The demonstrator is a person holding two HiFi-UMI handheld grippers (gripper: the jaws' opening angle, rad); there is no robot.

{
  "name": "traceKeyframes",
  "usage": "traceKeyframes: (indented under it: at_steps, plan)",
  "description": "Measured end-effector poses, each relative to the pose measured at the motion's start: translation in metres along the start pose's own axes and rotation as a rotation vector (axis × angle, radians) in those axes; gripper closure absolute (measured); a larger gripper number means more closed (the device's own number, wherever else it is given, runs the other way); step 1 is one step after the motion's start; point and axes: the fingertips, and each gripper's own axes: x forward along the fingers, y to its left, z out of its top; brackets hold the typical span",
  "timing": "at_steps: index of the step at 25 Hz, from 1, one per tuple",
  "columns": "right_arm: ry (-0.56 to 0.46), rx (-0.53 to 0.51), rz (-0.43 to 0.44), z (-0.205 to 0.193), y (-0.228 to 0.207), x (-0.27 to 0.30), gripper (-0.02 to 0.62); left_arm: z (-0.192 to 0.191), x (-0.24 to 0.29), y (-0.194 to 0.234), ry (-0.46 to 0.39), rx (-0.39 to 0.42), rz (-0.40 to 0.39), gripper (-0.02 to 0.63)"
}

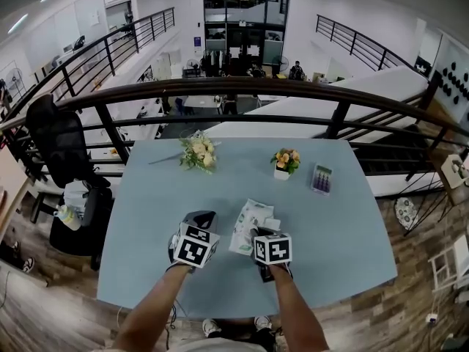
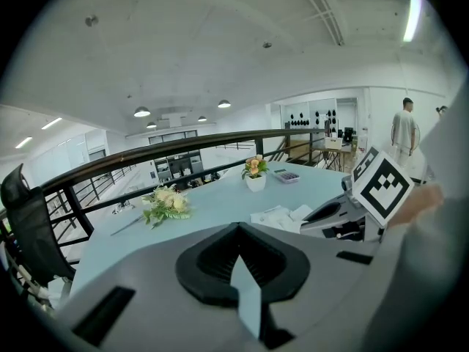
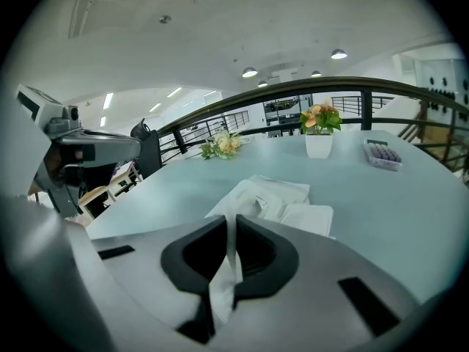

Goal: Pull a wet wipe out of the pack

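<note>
Right gripper (image 3: 233,222) has its jaws pinched tight on a strip of white wet wipe (image 3: 222,288), which trails back between them. The pack (image 3: 267,195) lies flap-open on the pale blue table (image 3: 396,211), right at the jaw tips. Left gripper (image 2: 236,229) hangs just left of the pack, tips together, gripping nothing.

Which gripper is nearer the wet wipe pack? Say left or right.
Right. The right gripper is at the pack's near edge, shut on a wipe; the left gripper stands to its left, apart.
</note>
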Motion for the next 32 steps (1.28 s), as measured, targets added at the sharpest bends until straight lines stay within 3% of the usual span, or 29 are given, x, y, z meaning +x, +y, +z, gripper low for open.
traceKeyframes:
  at_steps: [32]
  plan:
    - [-0.016,-0.098,0.046,0.027,0.009,-0.030,0.586,0.019,-0.032,-0.009,-0.042,-0.044,0.078,0.612]
